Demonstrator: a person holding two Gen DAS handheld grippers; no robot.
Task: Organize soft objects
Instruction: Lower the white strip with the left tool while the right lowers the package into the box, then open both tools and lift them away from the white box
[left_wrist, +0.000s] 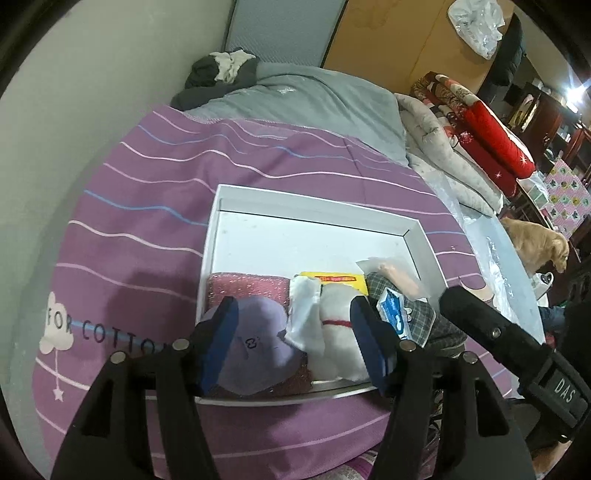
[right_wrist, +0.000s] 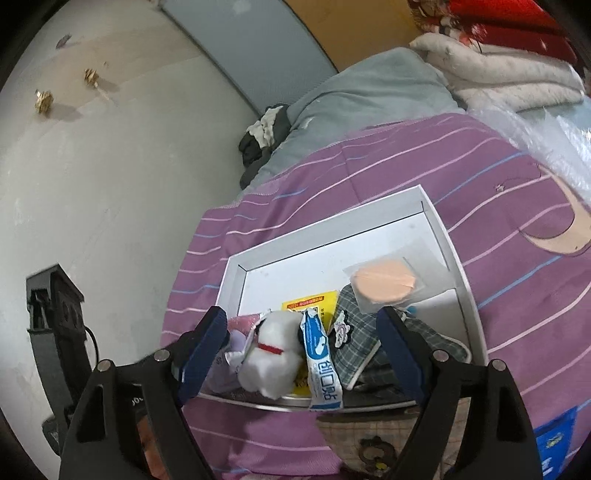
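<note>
A purple striped bedsheet (left_wrist: 147, 236) is spread over the bed, with a grey blanket (left_wrist: 314, 99) and folded quilts (left_wrist: 461, 122) toward its far end and a dog (left_wrist: 539, 247) past its right edge. A white tray (left_wrist: 314, 206) is laid on the sheet; soft things are crowded along its near edge: a checked cloth (right_wrist: 354, 332), a white plush toy (right_wrist: 273, 350), a purple pad (left_wrist: 258, 343), a round sponge (right_wrist: 384, 282). The left gripper (left_wrist: 291, 343) and right gripper (right_wrist: 303, 358) are held wide open over them, nothing gripped.
</note>
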